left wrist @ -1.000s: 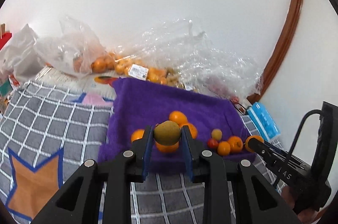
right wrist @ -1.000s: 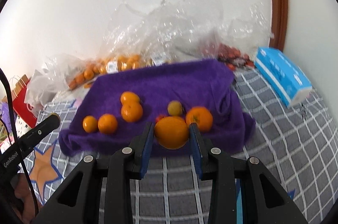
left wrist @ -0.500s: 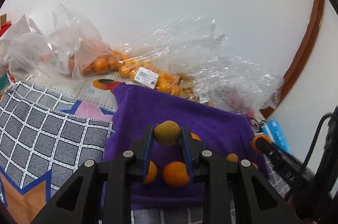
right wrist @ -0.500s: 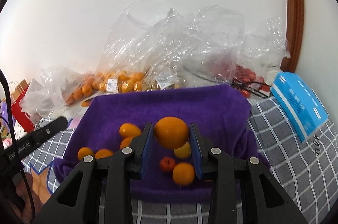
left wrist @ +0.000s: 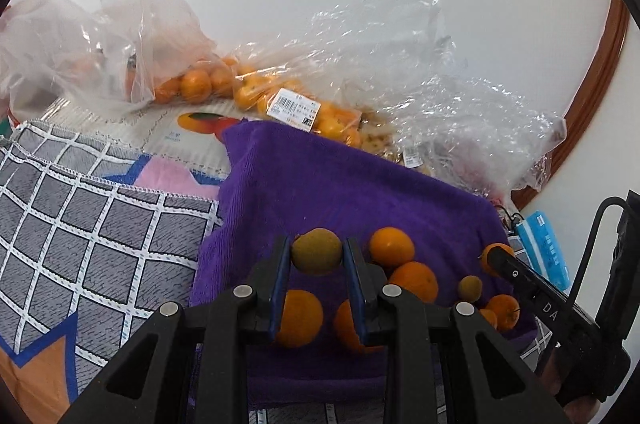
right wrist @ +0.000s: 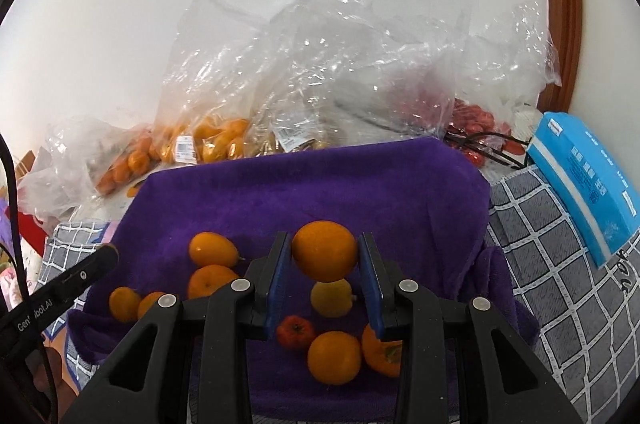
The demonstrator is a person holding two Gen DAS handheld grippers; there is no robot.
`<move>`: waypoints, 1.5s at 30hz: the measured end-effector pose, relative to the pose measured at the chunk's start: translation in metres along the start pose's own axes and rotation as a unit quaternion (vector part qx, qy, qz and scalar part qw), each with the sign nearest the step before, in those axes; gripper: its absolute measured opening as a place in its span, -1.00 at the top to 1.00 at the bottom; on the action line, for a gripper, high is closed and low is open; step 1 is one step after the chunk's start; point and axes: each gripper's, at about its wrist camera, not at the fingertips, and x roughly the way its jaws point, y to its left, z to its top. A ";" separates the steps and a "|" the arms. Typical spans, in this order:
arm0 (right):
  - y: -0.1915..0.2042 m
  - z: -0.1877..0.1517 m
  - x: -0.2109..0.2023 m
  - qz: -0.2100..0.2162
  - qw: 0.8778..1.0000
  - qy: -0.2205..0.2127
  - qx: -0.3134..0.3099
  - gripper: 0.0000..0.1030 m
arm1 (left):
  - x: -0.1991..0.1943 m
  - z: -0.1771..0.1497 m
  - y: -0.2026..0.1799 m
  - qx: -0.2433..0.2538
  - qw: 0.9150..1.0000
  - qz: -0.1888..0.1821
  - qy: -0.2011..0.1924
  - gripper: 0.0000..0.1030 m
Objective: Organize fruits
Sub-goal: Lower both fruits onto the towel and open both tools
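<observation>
Purple towel spread over a grey checked cloth, loose fruit scattered on its near half. Left claw clamped on a brownish-green round fruit, held above the towel's near-left part, two oranges below it. Right claw clamped on a large orange, held over the towel's middle, directly above a small yellow fruit, with a small red fruit and more oranges nearer the camera. Behind the towel, against the white wall, crumpled clear plastic bags, some holding tangerines. Blue tissue pack lying to the right on the checked cloth.
</observation>
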 end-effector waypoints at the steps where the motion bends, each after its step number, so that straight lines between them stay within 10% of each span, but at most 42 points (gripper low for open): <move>1: -0.002 -0.001 0.002 0.000 1.000 0.003 0.003 0.34 | 0.001 0.000 0.000 0.001 1.000 0.001 0.002 0.51; 45: 0.015 -0.023 0.016 0.015 0.999 0.013 -0.040 0.34 | 0.021 -0.007 -0.001 0.025 1.000 0.016 0.003 0.50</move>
